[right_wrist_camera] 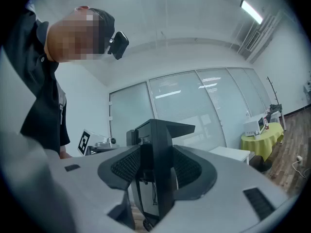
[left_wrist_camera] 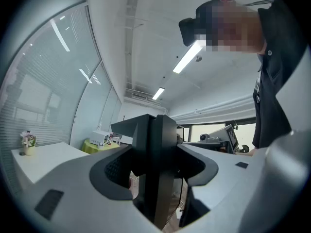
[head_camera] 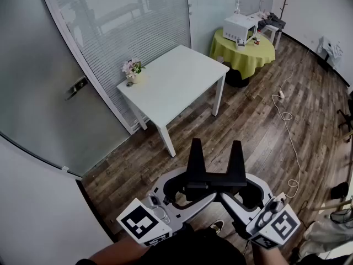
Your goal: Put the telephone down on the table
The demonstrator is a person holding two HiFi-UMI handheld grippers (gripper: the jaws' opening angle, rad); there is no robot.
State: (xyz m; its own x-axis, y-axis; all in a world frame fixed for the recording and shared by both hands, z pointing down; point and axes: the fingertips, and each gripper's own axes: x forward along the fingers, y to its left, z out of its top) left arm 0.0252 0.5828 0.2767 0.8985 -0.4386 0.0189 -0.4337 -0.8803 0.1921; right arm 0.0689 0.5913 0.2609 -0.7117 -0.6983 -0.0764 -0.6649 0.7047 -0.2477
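Left tool point(head_camera: 188, 192) & right tool point(head_camera: 241, 191) each clamp black telephone point(head_camera: 215, 175) (prob.) btwn them, well apart from table point(head_camera: 176, 84).

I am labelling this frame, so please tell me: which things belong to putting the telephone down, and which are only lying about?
For the job: black telephone, left gripper and right gripper (both clamped on it), white table.

Lying about: flower pot, yellow-clothed table, white appliance, floor cable.

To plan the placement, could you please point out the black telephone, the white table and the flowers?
black telephone point(head_camera: 215, 180): head view, its base bar.
white table point(head_camera: 175, 80): head view, bare middle of top.
flowers point(head_camera: 132, 67): head view, the blossoms.
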